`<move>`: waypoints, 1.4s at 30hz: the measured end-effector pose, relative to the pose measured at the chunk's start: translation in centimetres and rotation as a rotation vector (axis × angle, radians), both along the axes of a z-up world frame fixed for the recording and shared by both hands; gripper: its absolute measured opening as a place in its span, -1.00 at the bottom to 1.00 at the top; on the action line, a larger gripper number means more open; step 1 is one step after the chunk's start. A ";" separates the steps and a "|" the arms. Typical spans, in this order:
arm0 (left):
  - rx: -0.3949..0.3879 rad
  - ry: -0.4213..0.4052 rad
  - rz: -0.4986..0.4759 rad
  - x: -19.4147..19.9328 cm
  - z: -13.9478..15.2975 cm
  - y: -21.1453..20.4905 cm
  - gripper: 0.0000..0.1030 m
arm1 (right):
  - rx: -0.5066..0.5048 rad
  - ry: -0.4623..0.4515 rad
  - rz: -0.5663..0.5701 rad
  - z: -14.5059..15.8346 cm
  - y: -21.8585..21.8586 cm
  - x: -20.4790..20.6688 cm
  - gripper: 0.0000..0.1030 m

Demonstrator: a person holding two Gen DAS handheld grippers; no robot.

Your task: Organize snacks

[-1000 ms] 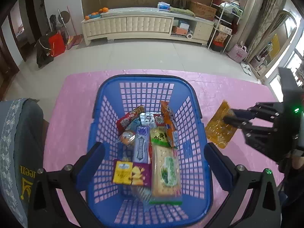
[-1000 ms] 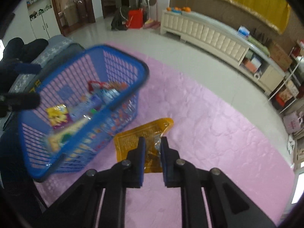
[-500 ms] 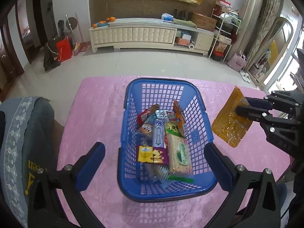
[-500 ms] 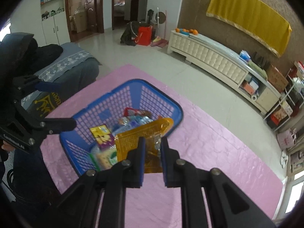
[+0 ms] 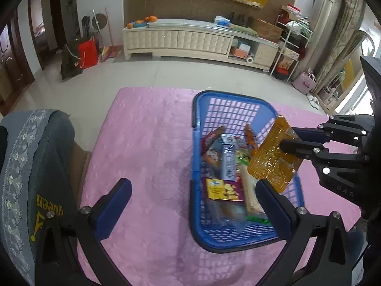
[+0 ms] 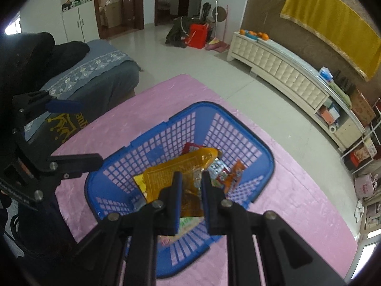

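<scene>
A blue plastic basket (image 5: 197,124) (image 6: 152,140) stands on the pink table and holds several snack packets. My right gripper (image 6: 191,178) (image 5: 284,140) is shut on an orange translucent snack bag (image 6: 166,174) (image 5: 271,162), which hangs over the basket's inside above the other packets. My left gripper (image 5: 193,190) is open with nothing between its fingers; its left finger hovers over the pink cloth and its right finger over the basket's near right part. In the right wrist view the left gripper (image 6: 59,133) shows at the left, beside the basket.
The pink tablecloth (image 5: 147,143) reaches the table edges all round. A grey chair cover (image 5: 28,166) with yellow lettering sits at the left of the table. A long white cabinet (image 5: 181,40) stands across the tiled floor behind.
The right gripper has carried the orange bag from beside the basket to above its inside. The left gripper has shifted left, so the basket now sits right of centre in its view.
</scene>
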State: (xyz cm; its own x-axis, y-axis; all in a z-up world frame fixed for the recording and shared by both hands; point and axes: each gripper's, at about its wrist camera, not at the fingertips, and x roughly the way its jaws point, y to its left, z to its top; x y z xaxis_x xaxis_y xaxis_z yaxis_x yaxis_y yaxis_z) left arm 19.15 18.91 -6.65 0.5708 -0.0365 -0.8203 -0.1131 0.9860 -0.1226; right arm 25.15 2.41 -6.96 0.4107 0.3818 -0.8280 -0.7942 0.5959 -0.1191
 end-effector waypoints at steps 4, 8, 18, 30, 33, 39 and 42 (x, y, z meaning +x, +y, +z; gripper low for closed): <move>-0.011 0.015 0.013 0.5 -1.2 1.1 1.00 | -0.015 0.022 0.003 -1.5 1.7 0.8 -0.62; -0.020 0.027 0.018 0.6 -2.0 1.7 1.00 | -0.031 0.049 -0.015 -3.3 3.0 1.8 -0.59; -0.032 0.016 0.015 0.5 -2.4 2.2 1.00 | -0.052 0.084 -0.038 -5.1 3.3 2.4 0.50; -0.009 -0.079 0.004 -3.3 -0.2 -1.6 1.00 | 0.067 0.010 -0.161 -1.6 -2.9 -1.7 0.55; 0.001 -0.118 0.002 -4.8 0.6 -3.4 1.00 | 0.141 -0.003 -0.215 -0.5 -5.7 -3.5 0.55; 0.024 -0.229 0.046 -8.6 1.8 -6.7 1.00 | 0.200 -0.049 -0.298 0.8 -10.5 -7.0 0.56; 0.004 -0.269 0.038 -10.3 2.2 -8.0 1.00 | 0.221 -0.086 -0.341 1.3 -12.5 -9.1 0.56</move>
State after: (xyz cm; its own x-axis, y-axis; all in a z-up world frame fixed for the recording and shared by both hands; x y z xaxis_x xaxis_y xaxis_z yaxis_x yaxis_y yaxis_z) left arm 8.88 10.86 -4.42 0.7689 -0.0077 -0.6393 -0.1145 0.9821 -0.1495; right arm 16.08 -10.13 -5.61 0.6085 0.3767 -0.6985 -0.5398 0.8416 -0.0163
